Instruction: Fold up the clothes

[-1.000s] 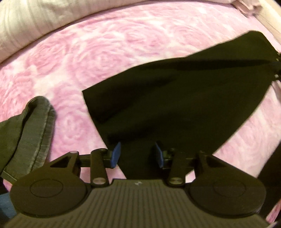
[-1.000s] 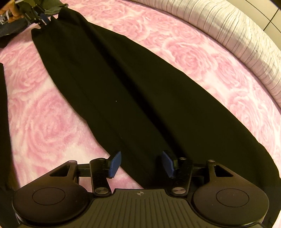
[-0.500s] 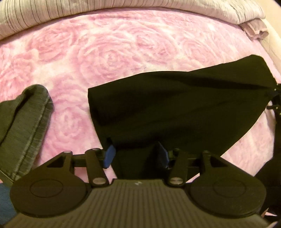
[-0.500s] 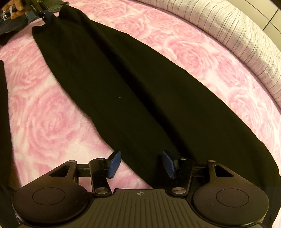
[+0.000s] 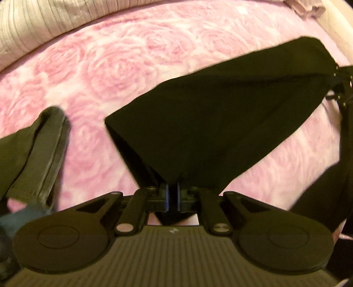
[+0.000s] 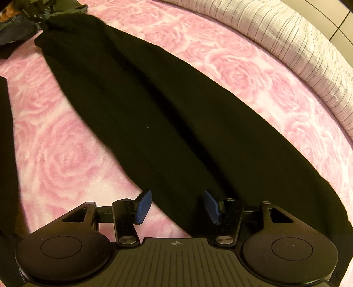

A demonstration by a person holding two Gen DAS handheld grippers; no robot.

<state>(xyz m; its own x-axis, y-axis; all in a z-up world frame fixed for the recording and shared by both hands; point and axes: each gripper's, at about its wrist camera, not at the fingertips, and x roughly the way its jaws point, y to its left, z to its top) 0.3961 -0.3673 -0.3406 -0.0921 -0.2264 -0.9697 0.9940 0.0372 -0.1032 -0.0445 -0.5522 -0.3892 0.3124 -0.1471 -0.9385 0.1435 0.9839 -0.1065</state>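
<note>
A long black garment [image 6: 167, 123] lies stretched across the pink rose-patterned bedspread [image 6: 57, 154]. My left gripper [image 5: 172, 197] is shut on one end of the black garment [image 5: 220, 119], which bunches up between its blue pads. My right gripper [image 6: 178, 206] is open, its blue pads either side of the garment's other end, low over the cloth. The left gripper also shows far off in the right wrist view [image 6: 37, 15] at the garment's far end. The right gripper shows at the right edge of the left wrist view [image 5: 340, 88].
A grey-green folded garment [image 5: 37, 154] lies at the left in the left wrist view. A striped grey duvet [image 6: 293, 50] runs along the bed's far side. Another dark cloth [image 6: 6, 136] lies at the left edge of the right wrist view.
My left gripper has closed from open onto the end of the black garment, gathering the cloth. My right gripper stayed open over the other end.
</note>
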